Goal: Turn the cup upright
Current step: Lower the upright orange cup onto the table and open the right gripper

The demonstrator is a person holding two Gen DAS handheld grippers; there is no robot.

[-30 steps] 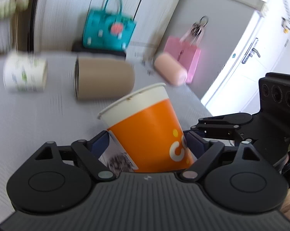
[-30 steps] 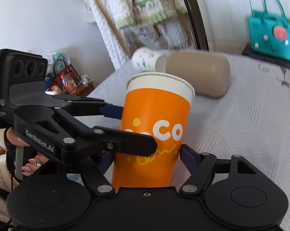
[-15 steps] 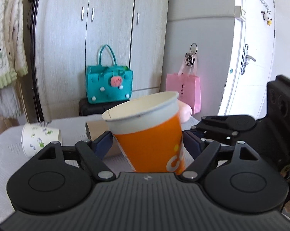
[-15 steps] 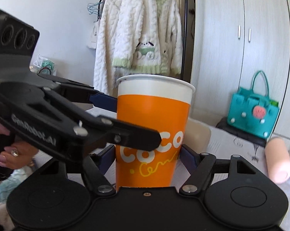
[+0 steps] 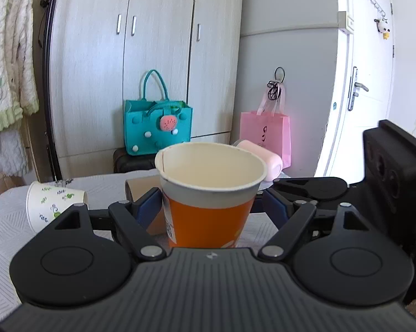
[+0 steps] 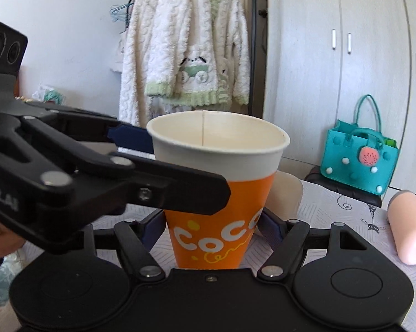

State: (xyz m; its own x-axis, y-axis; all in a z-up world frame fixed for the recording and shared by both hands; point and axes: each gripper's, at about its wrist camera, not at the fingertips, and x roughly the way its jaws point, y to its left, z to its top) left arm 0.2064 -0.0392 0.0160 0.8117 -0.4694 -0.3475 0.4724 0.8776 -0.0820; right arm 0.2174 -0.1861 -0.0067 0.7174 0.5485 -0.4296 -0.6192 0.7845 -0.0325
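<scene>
Orange paper cup (image 5: 208, 215), mouth up, sits between the fingers of both the left gripper (image 5: 209, 207) and right gripper (image 6: 212, 227); each looks clamped on its lower wall. Judged light, thin-walled, crushable: grip low, gently. Beyond: patterned tablecloth (image 6: 332, 210), toppled cups, teal handbag (image 5: 158, 127), wardrobe (image 5: 152, 55).

The orange cup (image 5: 208, 210) stood mouth up between the jaws of the left gripper (image 5: 210, 207), its blue pads (image 5: 150, 207) close at either side. The right gripper (image 5: 304, 191) reached in from the right, beside the rim. Behind the orange cup, a tan cup (image 5: 141, 188), a leaf-print cup (image 5: 53, 204) and a pink cup (image 5: 263, 160) lay on their sides on the tabletop (image 5: 3, 238). A teal bag (image 5: 158, 127) and a pink bag (image 5: 266, 135) stood by the wardrobe (image 5: 158, 55).
</scene>
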